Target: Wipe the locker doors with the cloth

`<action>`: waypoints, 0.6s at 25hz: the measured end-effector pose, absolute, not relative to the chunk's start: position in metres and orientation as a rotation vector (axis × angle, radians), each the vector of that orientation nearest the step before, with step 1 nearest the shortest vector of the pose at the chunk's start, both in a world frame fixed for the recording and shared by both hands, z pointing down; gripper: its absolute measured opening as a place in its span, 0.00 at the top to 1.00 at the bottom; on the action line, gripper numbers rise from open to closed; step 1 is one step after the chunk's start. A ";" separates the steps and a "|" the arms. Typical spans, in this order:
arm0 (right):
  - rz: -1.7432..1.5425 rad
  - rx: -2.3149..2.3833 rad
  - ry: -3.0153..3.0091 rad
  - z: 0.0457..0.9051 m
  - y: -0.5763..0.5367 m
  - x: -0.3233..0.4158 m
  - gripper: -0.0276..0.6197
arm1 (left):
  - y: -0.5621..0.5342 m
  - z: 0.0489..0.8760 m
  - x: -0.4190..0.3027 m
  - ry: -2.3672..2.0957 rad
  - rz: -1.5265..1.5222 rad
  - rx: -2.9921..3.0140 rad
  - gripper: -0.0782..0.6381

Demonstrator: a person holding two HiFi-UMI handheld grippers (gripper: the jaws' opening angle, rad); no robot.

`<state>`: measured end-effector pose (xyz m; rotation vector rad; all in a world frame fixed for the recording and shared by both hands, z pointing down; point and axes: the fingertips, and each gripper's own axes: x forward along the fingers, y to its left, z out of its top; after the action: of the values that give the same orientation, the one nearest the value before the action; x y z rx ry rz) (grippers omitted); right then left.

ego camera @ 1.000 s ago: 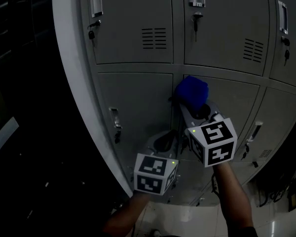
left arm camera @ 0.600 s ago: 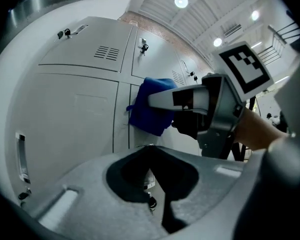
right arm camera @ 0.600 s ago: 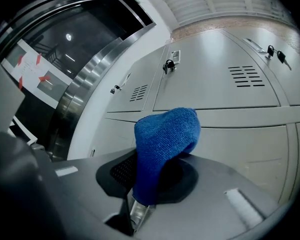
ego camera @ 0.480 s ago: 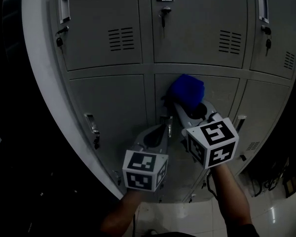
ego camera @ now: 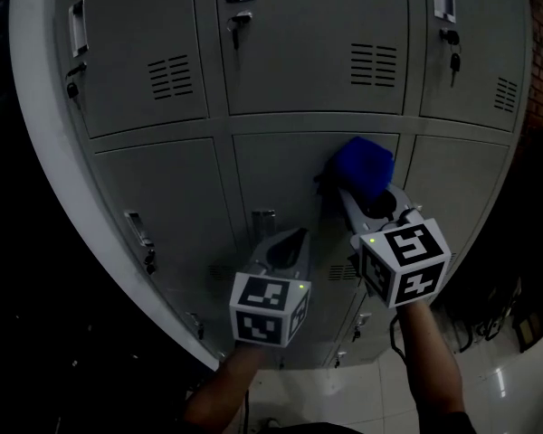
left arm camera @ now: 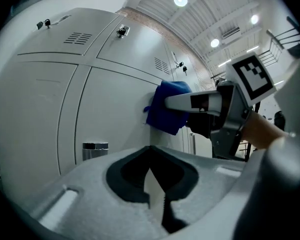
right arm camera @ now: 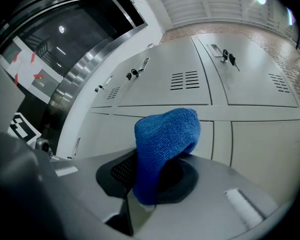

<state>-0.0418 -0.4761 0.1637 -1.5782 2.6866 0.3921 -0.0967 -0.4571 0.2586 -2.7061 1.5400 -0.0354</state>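
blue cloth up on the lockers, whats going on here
A person holds a hand-held gripper in each hand. The right hand-held gripper is shut on a blue cloth and presses it against a grey locker door in the middle row, near that door's upper right corner. The left hand-held gripper hangs lower down, jaws together with nothing between them.

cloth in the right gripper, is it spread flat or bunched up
Bunched up: the blue cloth is a rounded wad pinched in the jaws of the right gripper, not laid out flat.
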 end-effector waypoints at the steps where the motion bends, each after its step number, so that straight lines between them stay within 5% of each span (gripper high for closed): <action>1: 0.390 -1.589 2.680 0.164 -0.477 -0.035 0.85 | -0.458 0.259 -0.093 1.538 -0.036 -2.709 0.88; 15: 0.385 -1.573 2.654 0.173 -0.461 -0.027 0.85 | -0.455 0.263 -0.095 1.566 -0.043 -2.670 0.88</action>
<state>-0.0269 -0.4611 0.1734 -1.5730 2.6543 0.3848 -0.0954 -0.4547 0.2626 -2.6701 1.5658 -0.0435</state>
